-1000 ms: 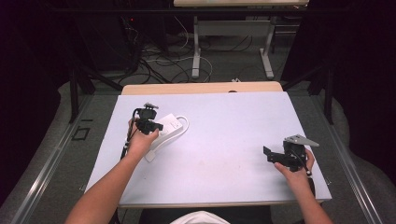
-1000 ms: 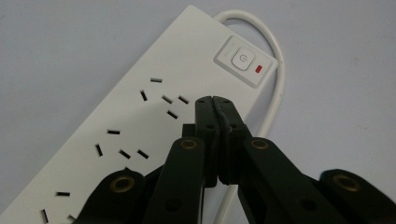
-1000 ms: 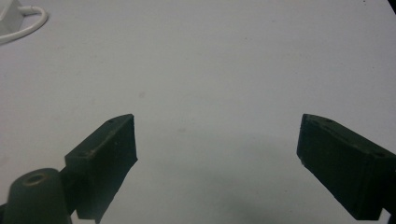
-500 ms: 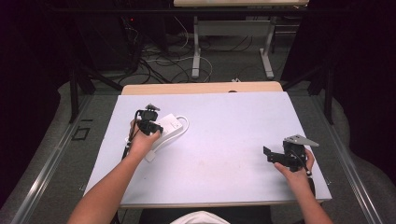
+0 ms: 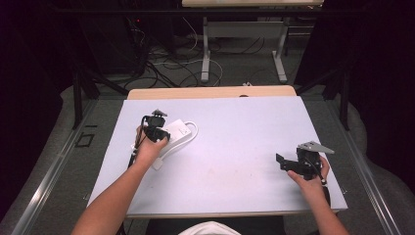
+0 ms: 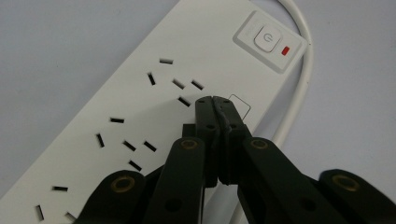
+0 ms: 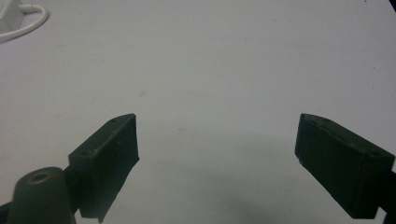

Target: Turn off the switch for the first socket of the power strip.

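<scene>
Even overhead light brightens the table (image 5: 235,147) against dark surroundings; gripper views look soft, shadows faint.

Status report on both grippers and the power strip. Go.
Left gripper shut, tips over the power strip, short of its switch. Right gripper open, nothing between its jaws, apart at the table's right side. Nothing in the way.

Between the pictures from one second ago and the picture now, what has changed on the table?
Nothing has visibly changed. The left tongs stay shut with their tips over the white power strip, close to its power button; contact cannot be told. The right tongs stay open over the bare table. The strip and its cable lie where they were.
</scene>
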A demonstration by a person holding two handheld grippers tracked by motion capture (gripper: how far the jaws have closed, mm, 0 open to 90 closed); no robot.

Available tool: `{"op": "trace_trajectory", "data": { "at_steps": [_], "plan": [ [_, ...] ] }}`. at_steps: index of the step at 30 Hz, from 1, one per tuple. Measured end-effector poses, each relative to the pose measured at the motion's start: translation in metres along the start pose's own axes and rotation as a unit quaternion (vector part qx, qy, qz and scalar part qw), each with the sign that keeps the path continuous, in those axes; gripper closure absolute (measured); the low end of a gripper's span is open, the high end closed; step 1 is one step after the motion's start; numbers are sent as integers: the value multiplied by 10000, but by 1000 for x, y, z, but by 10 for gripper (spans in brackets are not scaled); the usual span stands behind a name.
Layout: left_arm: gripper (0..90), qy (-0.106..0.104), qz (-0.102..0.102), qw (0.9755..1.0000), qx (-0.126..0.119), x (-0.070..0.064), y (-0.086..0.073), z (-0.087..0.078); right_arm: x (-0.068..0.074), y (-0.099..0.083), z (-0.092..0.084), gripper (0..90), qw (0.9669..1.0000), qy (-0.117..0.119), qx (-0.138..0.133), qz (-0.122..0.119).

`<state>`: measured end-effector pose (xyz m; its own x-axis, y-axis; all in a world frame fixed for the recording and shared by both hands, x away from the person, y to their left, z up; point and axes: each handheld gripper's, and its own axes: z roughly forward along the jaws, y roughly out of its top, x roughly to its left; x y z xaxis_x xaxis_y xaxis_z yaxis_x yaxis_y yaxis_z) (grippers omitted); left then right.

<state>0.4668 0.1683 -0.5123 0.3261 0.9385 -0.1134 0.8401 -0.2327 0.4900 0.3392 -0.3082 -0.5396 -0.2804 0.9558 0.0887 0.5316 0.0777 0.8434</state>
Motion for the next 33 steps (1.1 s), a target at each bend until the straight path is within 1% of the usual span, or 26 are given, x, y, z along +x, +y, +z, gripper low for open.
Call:
{"op": "trace_trajectory", "data": {
  "at_steps": [3,6,8,12,13,16,17,18,20,21,22,24,25,26,33],
  "plan": [
    [898,3,28,10000,16,1,0,0,0,0,0,126,10000,17,5,-10],
    [898,-16,8,10000,-35,1,0,1,0,0,0,128,10000,20,7,-11],
    [898,15,77,10000,-51,1,0,1,0,0,0,129,10000,20,7,-3],
    [900,13,122,9999,-89,1,-1,1,0,0,0,130,10000,22,13,-1],
    [900,-6,83,9999,-100,0,-1,1,0,0,0,129,10000,24,8,-12],
    [900,42,146,9998,-110,0,-1,2,0,0,0,130,10000,22,4,-8],
    [900,57,174,9998,-86,0,-1,1,0,0,0,130,10000,22,4,-8],
    [900,49,139,9999,-86,-1,-1,1,0,0,0,130,10000,21,4,-20],
    [900,47,182,9998,-61,0,-1,1,0,0,0,130,10000,26,9,-7],
    [900,36,175,9998,-76,0,-1,1,0,0,0,130,10000,26,10,-7],
    [900,19,124,9999,-83,0,-1,2,0,0,0,130,10000,23,6,-22],
    [900,48,178,9998,7,1,-1,3,0,0,0,130,10000,23,8,-9],
    [900,51,157,9999,8,1,-1,3,0,0,0,130,10000,24,7,-24],
    [900,80,195,9998,27,1,-1,2,0,0,0,130,10000,24,7,-24],
    [900,65,181,9998,-4,2,-2,3,0,0,0,130,10000,30,13,-27]
  ]
}}
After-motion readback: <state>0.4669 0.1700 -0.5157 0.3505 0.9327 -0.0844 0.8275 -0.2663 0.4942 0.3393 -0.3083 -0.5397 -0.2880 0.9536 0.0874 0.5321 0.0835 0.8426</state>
